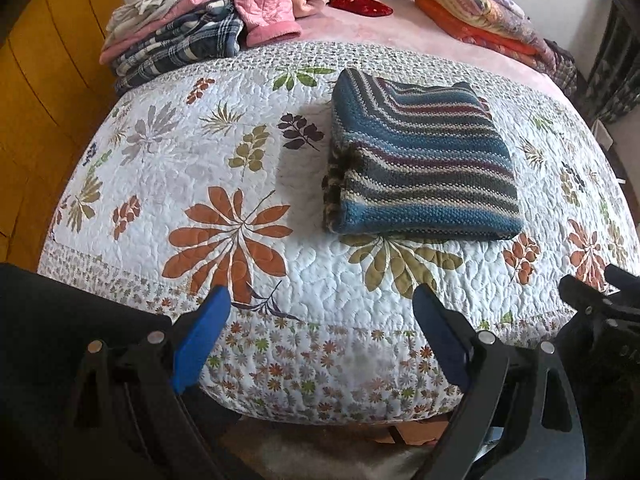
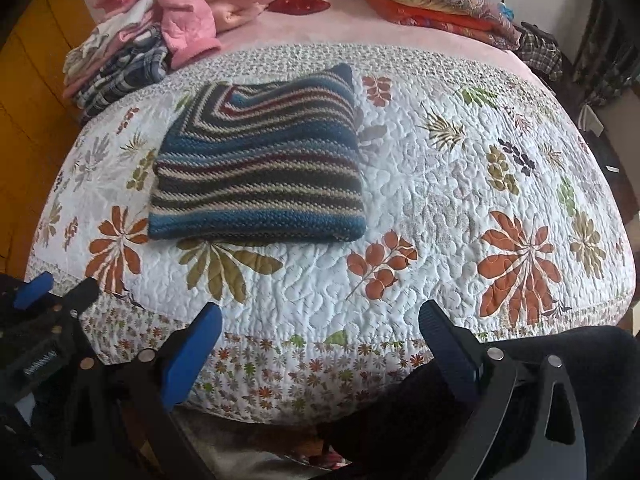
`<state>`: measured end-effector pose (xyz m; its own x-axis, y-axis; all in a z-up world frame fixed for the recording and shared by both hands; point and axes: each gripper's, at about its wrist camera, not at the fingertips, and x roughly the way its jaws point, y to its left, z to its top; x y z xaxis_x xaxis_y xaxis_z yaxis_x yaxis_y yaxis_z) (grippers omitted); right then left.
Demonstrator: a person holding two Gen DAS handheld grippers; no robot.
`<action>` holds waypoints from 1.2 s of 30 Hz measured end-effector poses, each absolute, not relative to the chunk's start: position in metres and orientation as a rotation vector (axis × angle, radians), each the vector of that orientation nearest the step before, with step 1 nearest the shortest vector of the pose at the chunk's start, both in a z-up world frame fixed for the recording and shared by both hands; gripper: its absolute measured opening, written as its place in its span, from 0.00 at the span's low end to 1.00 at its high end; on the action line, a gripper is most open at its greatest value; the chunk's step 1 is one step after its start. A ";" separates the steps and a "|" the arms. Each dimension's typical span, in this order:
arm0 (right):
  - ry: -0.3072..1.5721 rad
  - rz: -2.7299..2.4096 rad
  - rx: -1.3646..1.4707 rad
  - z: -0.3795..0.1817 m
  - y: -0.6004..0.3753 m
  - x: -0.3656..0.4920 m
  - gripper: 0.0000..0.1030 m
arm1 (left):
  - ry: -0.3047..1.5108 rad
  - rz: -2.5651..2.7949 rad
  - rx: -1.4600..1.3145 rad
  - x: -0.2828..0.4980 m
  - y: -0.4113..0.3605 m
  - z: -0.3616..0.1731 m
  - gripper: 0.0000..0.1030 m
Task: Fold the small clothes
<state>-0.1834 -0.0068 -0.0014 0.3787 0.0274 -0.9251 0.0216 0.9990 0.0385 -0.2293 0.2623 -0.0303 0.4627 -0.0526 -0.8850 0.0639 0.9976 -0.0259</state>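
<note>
a: where is the striped sweater [image 1: 420, 156]?
b: folded square on the bed quilt [image 1: 180, 168]; left tongs [image 1: 320, 336] and right tongs [image 2: 320, 344] spread, empty.
a: what remains?
b: likely the clothes pile [image 1: 180, 36] behind.

The left tool [image 1: 322, 304] is wide open, its two blue fingers [image 1: 202, 332] spread well apart with nothing between them. The right tool [image 2: 320, 320] is spread just as wide and also grips nothing. They sit side by side at about the same level: each shows at the edge of the other's view.
</note>
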 end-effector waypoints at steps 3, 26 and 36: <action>1.173 0.007 0.042 0.005 -0.006 -0.183 0.96 | 1.075 -0.069 0.015 -0.231 0.261 -0.025 0.89; 1.155 0.007 0.057 0.009 -0.015 -0.177 0.96 | 1.061 -0.061 0.044 -0.227 0.252 -0.015 0.89; 1.167 0.010 0.054 0.004 -0.014 -0.172 0.96 | 1.087 -0.059 0.049 -0.222 0.249 -0.023 0.89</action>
